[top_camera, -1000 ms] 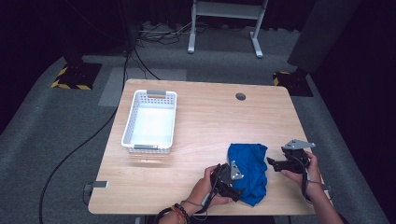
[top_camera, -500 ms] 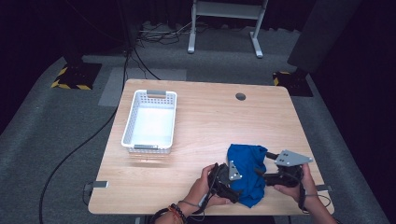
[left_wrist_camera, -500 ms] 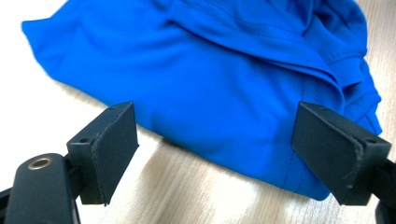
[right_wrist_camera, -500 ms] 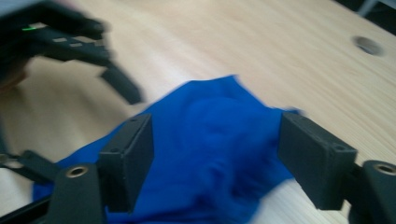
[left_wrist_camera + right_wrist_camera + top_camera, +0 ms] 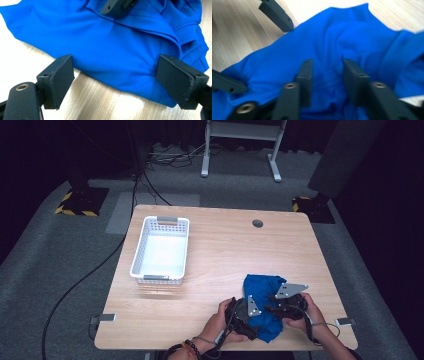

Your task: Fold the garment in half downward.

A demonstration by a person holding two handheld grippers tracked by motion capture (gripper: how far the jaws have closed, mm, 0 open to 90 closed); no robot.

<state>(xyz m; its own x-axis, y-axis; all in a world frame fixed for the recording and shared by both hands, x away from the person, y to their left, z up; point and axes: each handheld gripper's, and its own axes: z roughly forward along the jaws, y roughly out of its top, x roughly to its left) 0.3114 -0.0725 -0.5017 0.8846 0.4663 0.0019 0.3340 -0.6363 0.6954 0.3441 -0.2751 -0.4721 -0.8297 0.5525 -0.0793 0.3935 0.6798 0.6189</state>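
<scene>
Blue cloth (image 5: 264,306) lies bunched at the worktop's (image 5: 220,255) near right edge. Left gripper (image 5: 117,80) jaws stand wide, straddling the hem; right gripper (image 5: 327,75) jaws have just been closing over a fold. Risk: a thin pinch slips, or both pull apart unevenly

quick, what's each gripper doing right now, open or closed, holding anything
Left gripper: open, jaws wide astride the blue cloth's edge.
Right gripper: jaws have just been closing on a fold of cloth; a firm grip cannot be told.

high: above, forward-down | tool views: close, share blue cloth (image 5: 265,312)
</scene>
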